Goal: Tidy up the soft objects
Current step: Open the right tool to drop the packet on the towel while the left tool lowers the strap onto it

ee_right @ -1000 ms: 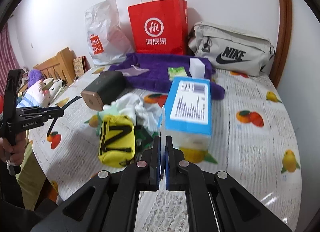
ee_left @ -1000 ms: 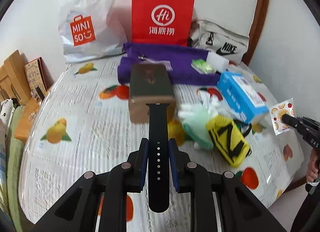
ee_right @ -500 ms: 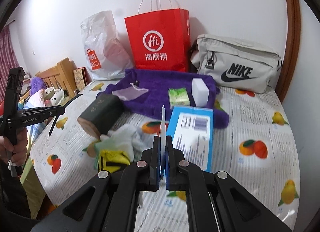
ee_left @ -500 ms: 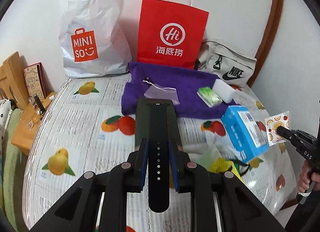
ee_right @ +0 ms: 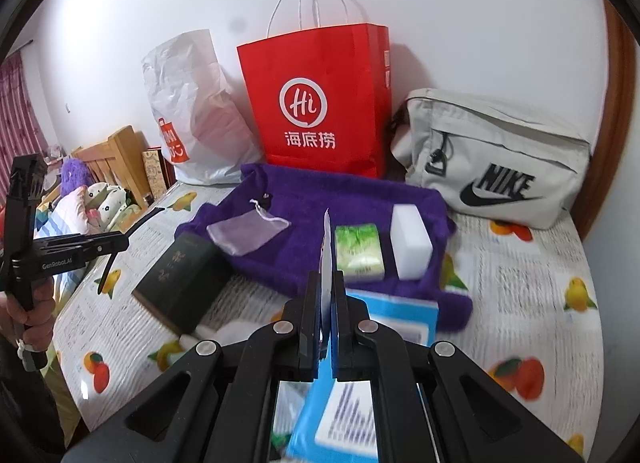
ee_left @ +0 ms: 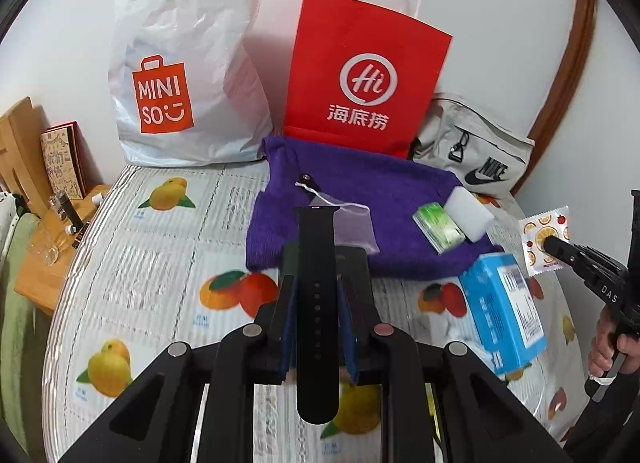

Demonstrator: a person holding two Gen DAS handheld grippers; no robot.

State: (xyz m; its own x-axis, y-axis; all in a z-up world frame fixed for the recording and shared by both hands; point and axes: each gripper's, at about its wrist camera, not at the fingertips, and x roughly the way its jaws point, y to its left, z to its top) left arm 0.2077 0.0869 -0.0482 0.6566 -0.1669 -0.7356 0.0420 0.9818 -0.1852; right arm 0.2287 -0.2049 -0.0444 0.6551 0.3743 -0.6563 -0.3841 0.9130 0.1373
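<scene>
My left gripper (ee_left: 316, 295) is shut on a black watch strap (ee_left: 316, 263), held above the table; the strap also shows in the right wrist view (ee_right: 120, 247). My right gripper (ee_right: 328, 283) is shut on a thin fruit-print sachet (ee_right: 326, 251), seen edge-on; the sachet's face shows in the left wrist view (ee_left: 544, 239). A purple towel (ee_left: 380, 191) lies at the back of the table with a sheer pouch (ee_right: 246, 233), a green tissue pack (ee_right: 358, 249) and a white sponge block (ee_right: 412, 247) on it.
A dark green box (ee_right: 184, 283) and a blue box (ee_left: 504, 307) lie in front of the towel. A white Miniso bag (ee_left: 180, 63), a red paper bag (ee_left: 364, 79) and a grey Nike bag (ee_right: 496, 167) stand along the wall. A wooden stand (ee_left: 24, 183) is at the left.
Both grippers have moved forward and up toward the purple towel with their items still held. The yellow pouch and white cloth have dropped out of view below.
</scene>
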